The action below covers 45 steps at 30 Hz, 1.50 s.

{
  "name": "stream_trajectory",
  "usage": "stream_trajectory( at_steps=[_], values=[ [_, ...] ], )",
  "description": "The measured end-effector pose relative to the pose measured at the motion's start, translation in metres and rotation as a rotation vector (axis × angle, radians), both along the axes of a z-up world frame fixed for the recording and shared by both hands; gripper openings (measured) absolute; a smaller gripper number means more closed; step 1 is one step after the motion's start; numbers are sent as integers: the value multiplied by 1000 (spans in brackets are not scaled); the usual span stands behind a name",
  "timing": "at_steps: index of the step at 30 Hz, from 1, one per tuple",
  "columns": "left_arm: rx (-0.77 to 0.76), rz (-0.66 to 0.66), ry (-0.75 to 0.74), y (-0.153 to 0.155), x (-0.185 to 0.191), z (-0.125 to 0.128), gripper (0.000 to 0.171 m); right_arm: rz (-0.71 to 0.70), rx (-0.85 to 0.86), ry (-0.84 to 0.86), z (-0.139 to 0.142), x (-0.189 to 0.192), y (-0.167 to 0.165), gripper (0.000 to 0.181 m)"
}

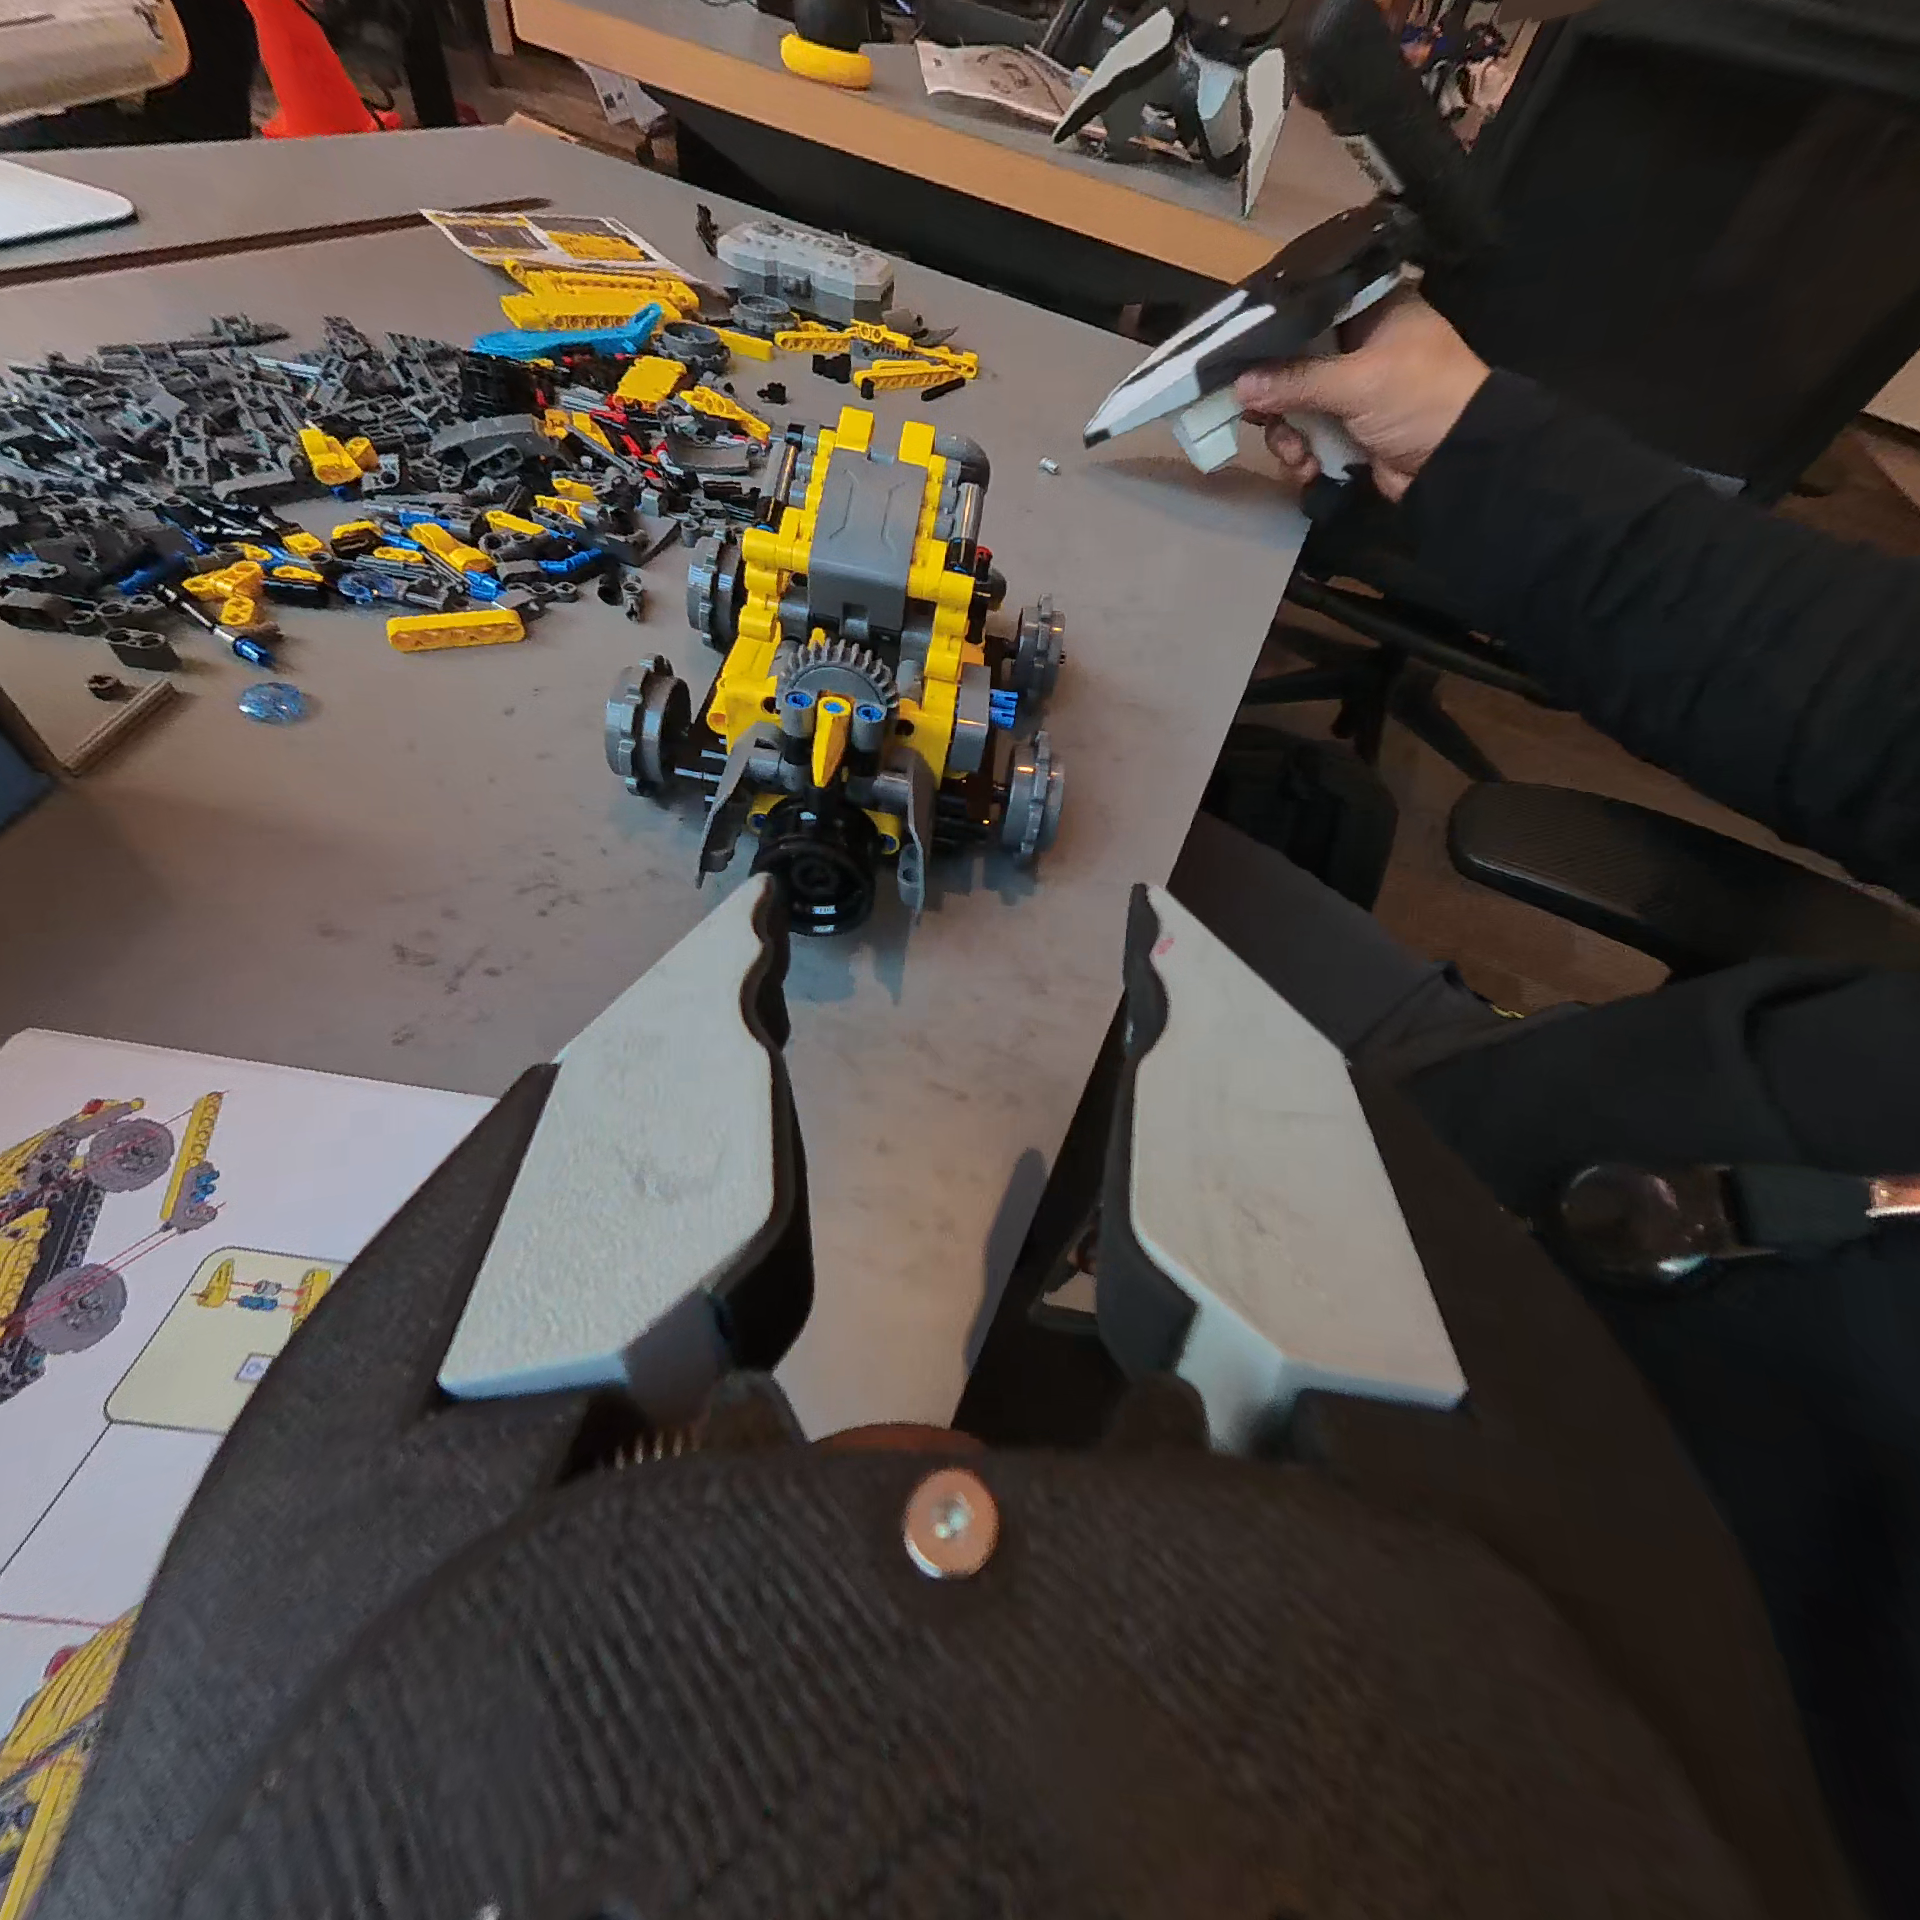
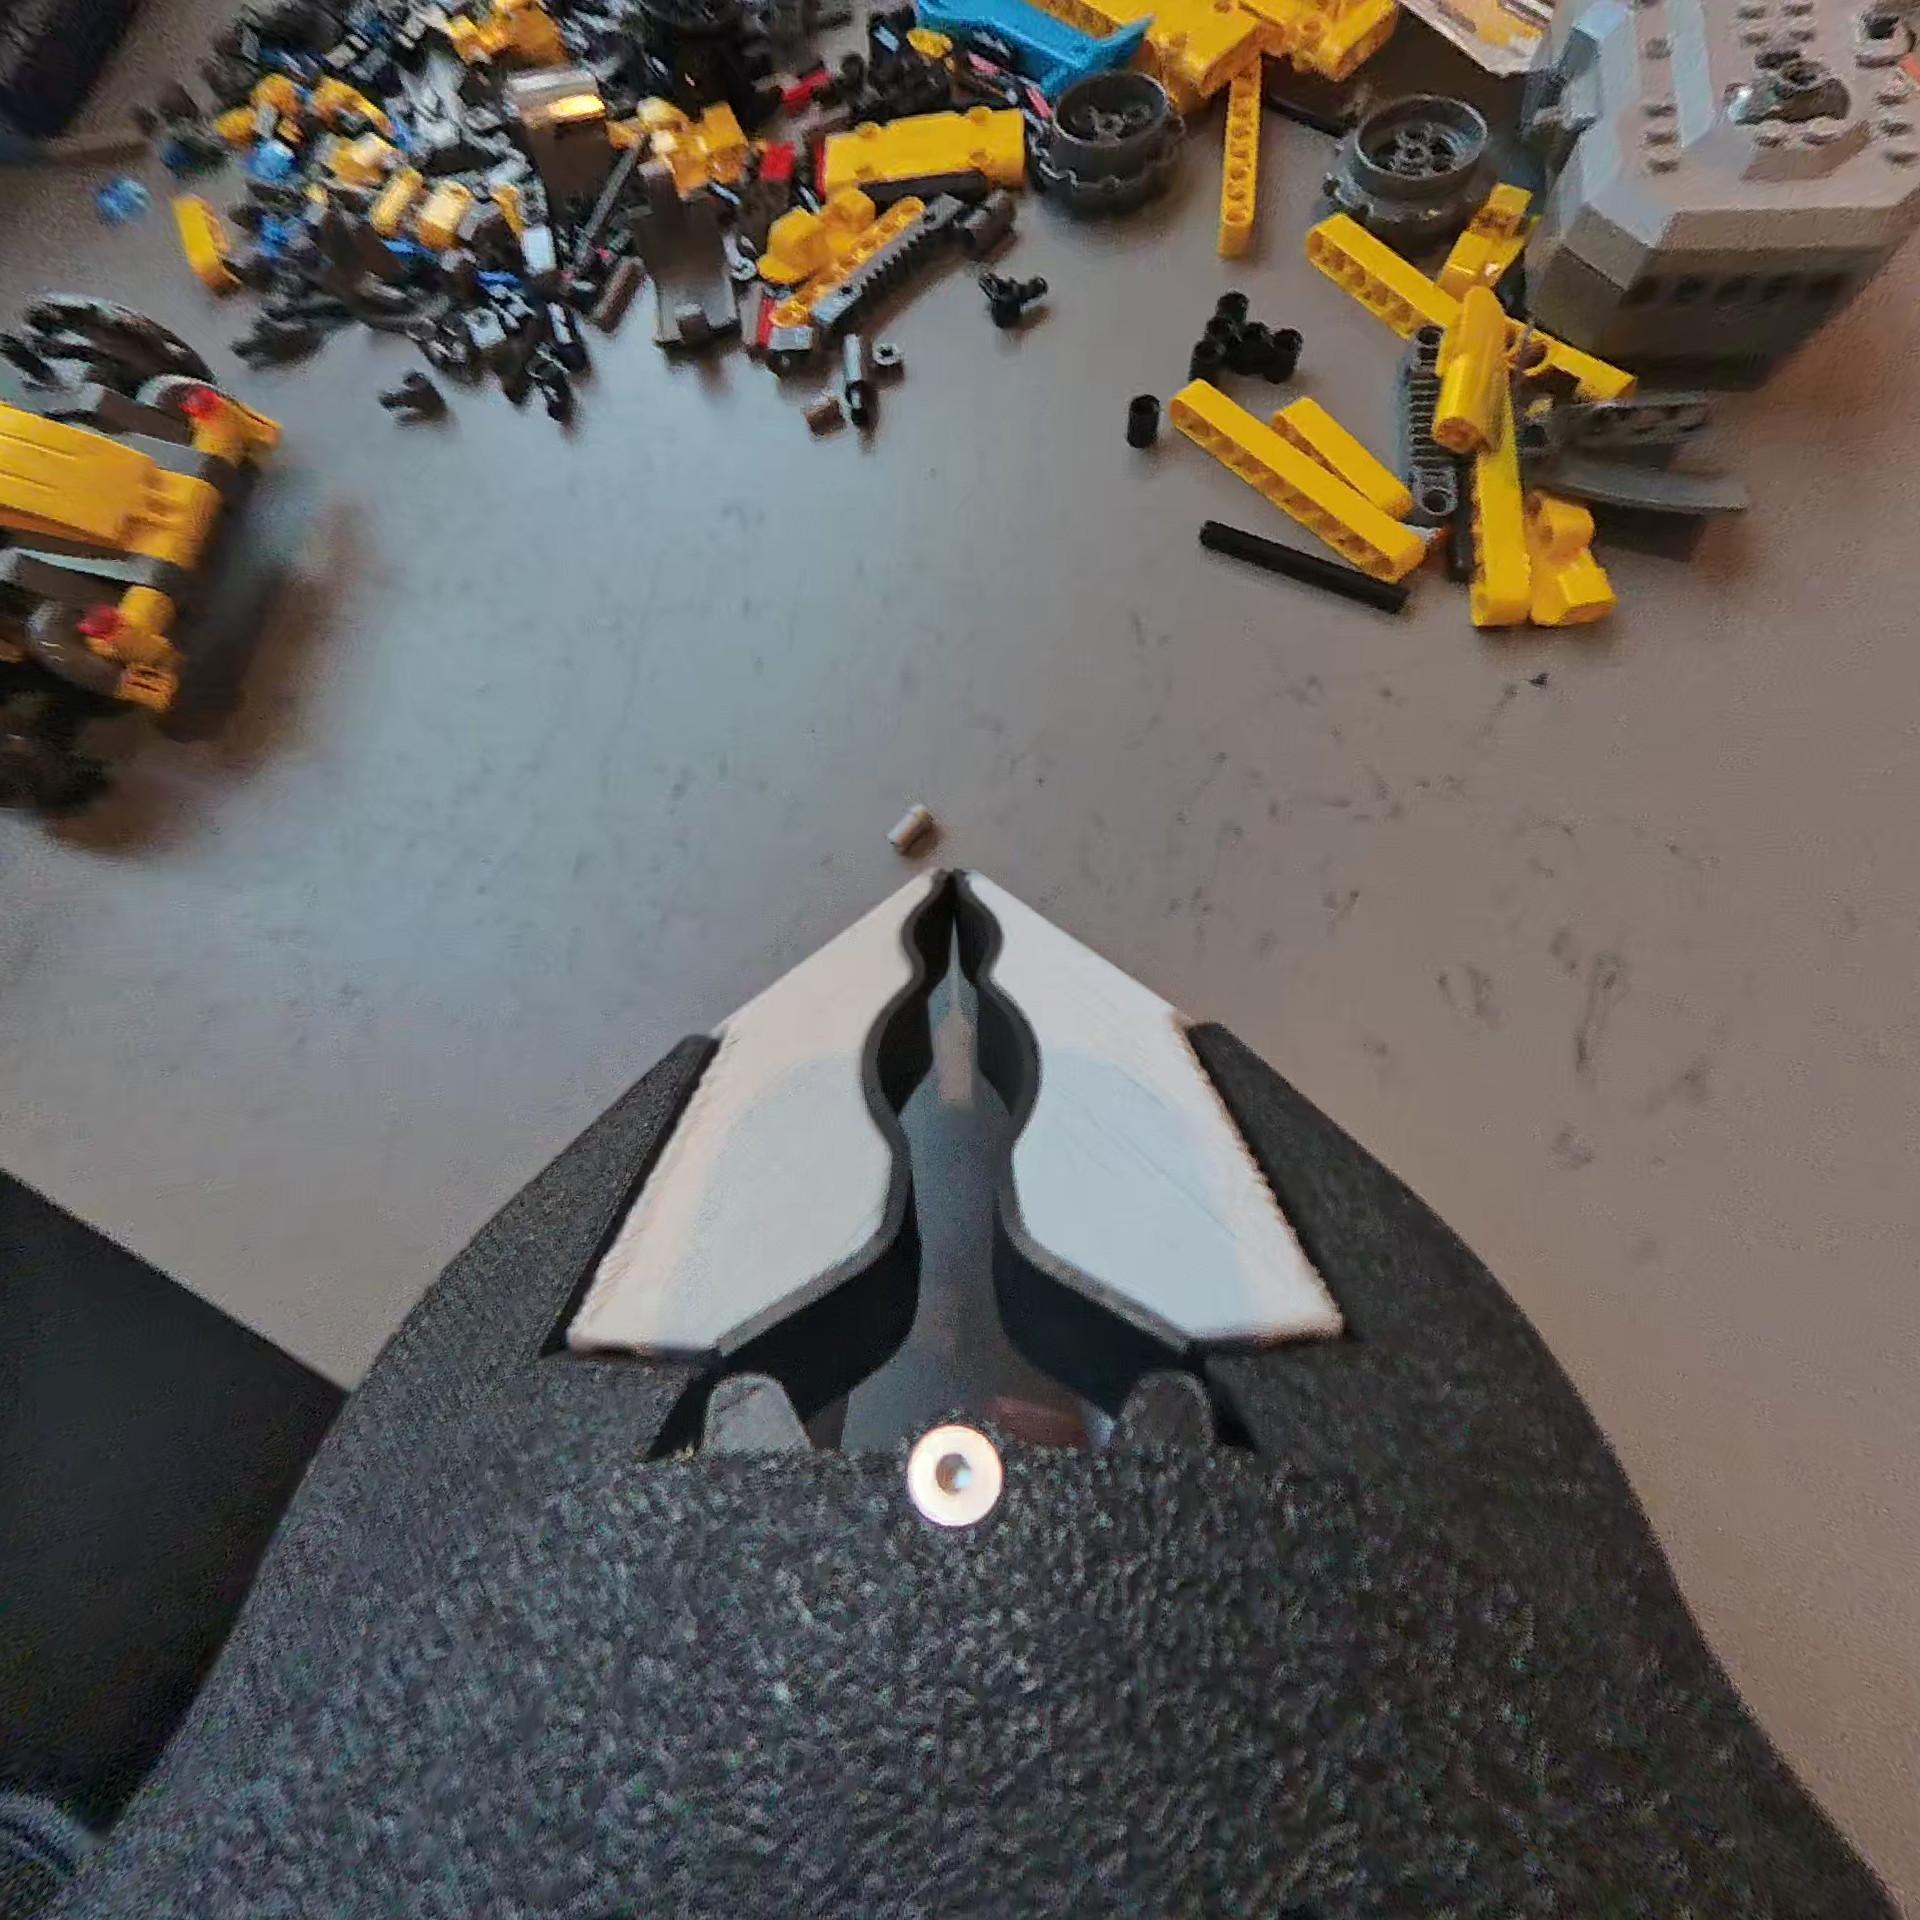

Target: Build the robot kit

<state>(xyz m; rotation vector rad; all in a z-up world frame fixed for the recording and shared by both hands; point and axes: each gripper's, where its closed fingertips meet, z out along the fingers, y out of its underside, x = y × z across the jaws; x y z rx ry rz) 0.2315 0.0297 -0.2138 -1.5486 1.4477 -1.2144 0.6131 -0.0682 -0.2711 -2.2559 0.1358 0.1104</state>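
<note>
- Left wrist view: grey tabletop (image 1: 436,831), scuffed, with its right edge running diagonally past the vehicle model; beyond that edge, floor and a black chair (image 1: 1621,873).
- Left gripper (image 1: 951,904) has its fingers spread wide, holding nothing, tips just short of the yellow-and-grey vehicle model (image 1: 852,644); the left fingertip is near the model's black front wheel (image 1: 816,868).
- Loose parts pile (image 1: 312,468) covers the table's far left; an open instruction booklet (image 1: 156,1247) lies at the near left corner.
- Bare tabletop lies between booklet, pile and model.
- Second table (image 1: 935,145) stands behind, with a gap between the two; an orange cone (image 1: 307,68) is at top left.
- Right gripper (image 1: 1117,410), held by a hand (image 1: 1361,405), hovers over the right table edge near a small grey bushing (image 1: 1049,464).
- Right wrist view: right gripper (image 2: 951,878) has its fingers pressed together at the tips, nothing between them.
- Small grey bushing (image 2: 912,828) lies just beyond the tips, apart from them.
- Open tabletop (image 2: 623,675) surrounds the tips; model (image 2: 114,520) at left, yellow beams (image 2: 1351,488) and a grey battery box (image 2: 1714,166) at upper right.
</note>
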Motion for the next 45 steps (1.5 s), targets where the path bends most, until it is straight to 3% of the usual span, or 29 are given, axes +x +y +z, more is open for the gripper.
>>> stream_trajectory(
  at_steps=[6, 16, 25, 29, 32, 35, 38, 41, 43, 45],
  values=[
    [61, 8, -7, -4, -10, -6, 56, 19, -95, -87, -13, 1, 6, 0],
    [125, 11, -20, -4, -12, -15, 53, 16, -79, -88, -12, 2, 6, 0],
    [177, 34, -49, -4, -15, -11, 51, -27, 138, -88, 23, 1, 12, 2],
    [176, 91, -81, -3, -15, -5, 55, -35, 368, -150, 79, -30, 30, 23],
    [162, 143, -113, -9, -16, 0, 65, 36, 449, -223, 110, -70, 47, 38],
    [188, 170, -138, -18, -18, -3, 79, 193, 425, -256, 117, -123, 61, 42],
    [196, 146, -122, -31, -18, -10, 88, 348, 319, -375, 107, -164, 68, 53],
    [205, 116, -126, -38, -15, -11, 93, 242, 264, -521, 109, -150, 80, 70],
    [223, 120, -136, -37, -15, -13, 88, 133, 292, -502, 121, -134, 86, 92],
    [243, 60, -148, -43, -16, -15, 76, 178, 342, -360, 129, -144, 90, 72]
  ],
)
